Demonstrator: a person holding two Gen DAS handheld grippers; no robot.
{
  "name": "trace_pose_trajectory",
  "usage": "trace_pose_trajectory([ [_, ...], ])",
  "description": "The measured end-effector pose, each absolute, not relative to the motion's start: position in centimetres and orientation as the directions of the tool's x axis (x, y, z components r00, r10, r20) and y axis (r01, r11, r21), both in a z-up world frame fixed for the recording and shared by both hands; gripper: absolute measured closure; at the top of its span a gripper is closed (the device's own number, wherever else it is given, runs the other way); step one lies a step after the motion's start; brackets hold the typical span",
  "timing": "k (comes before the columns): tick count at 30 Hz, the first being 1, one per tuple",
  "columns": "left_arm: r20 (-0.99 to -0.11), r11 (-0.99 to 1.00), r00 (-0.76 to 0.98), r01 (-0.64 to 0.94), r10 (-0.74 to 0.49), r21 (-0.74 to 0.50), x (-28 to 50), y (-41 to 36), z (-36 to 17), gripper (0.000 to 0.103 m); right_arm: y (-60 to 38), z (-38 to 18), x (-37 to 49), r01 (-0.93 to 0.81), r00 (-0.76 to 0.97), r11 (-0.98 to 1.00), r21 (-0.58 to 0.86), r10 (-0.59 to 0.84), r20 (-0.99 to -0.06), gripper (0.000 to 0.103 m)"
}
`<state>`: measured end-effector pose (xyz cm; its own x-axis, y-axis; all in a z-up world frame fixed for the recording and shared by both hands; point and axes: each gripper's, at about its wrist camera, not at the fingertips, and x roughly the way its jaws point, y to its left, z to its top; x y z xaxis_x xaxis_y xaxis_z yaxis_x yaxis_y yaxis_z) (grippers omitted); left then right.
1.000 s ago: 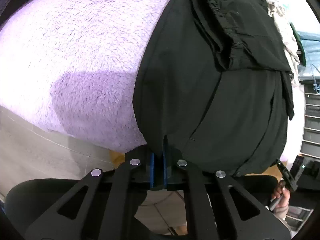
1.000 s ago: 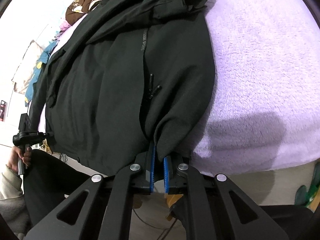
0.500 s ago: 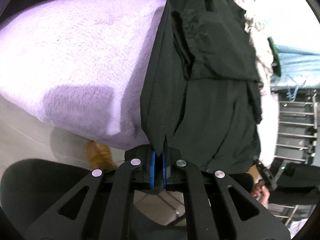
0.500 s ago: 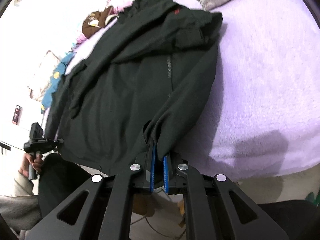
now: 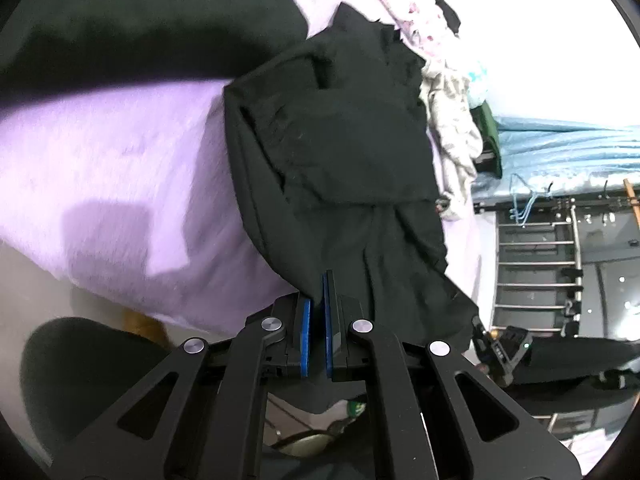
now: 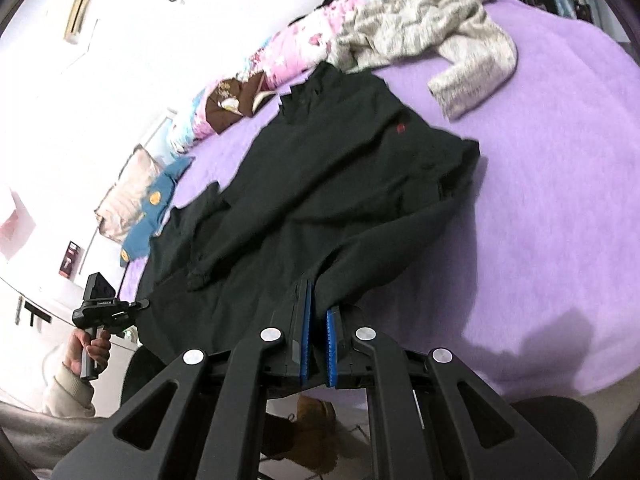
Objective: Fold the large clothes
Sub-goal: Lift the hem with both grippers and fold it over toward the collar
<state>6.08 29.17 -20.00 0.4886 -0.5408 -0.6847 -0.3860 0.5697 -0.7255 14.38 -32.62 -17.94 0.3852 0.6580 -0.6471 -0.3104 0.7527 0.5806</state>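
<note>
A large black jacket (image 6: 340,168) lies spread on a purple fleece bed (image 6: 560,184), sleeves folded over its body, a small red logo on the chest. My right gripper (image 6: 319,320) is shut on the jacket's bottom hem at its right corner, lifting it off the bed edge. In the left wrist view the same black jacket (image 5: 340,152) hangs from my left gripper (image 5: 317,304), which is shut on the hem's other corner. The other handheld gripper (image 6: 102,308) and the hand holding it show at the left of the right wrist view.
A grey knitted sweater (image 6: 440,36) and pink floral bedding (image 6: 296,48) lie at the bed's far end. A blue garment (image 6: 156,204) rests by the wall. A metal rack (image 5: 540,264) stands to the right. A brown shoe (image 6: 312,420) is on the floor.
Both grippers rose with the jacket's hem still pinched, tilting up so more of the bed's far end shows. The lower jacket has lifted off the bed edge.
</note>
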Motion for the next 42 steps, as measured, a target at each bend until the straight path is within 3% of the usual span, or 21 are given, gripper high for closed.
trace_pose_trajectory([
  [13,-0.625,0.505,0.562,-0.376,-0.542,-0.777,9.8,31.8,-15.0,0.099,-32.1,-13.8,19.3,-0.318,0.430,0.710,0.628,0.698,-0.572,0.097],
  [24,-0.619,0.490,0.590,-0.388,-0.519,-0.781,18.2,34.1,-11.9,0.099,-30.6,-11.7,27.0,-0.328,0.447,0.714,0.618,0.694,-0.564,0.097],
  [42,-0.679,0.522,0.563,-0.441,-0.472,-0.729,34.4,38.8,-14.2,0.099,-25.2,-11.4,44.3,-0.344,0.474,0.747,0.569,0.662,-0.581,0.097],
])
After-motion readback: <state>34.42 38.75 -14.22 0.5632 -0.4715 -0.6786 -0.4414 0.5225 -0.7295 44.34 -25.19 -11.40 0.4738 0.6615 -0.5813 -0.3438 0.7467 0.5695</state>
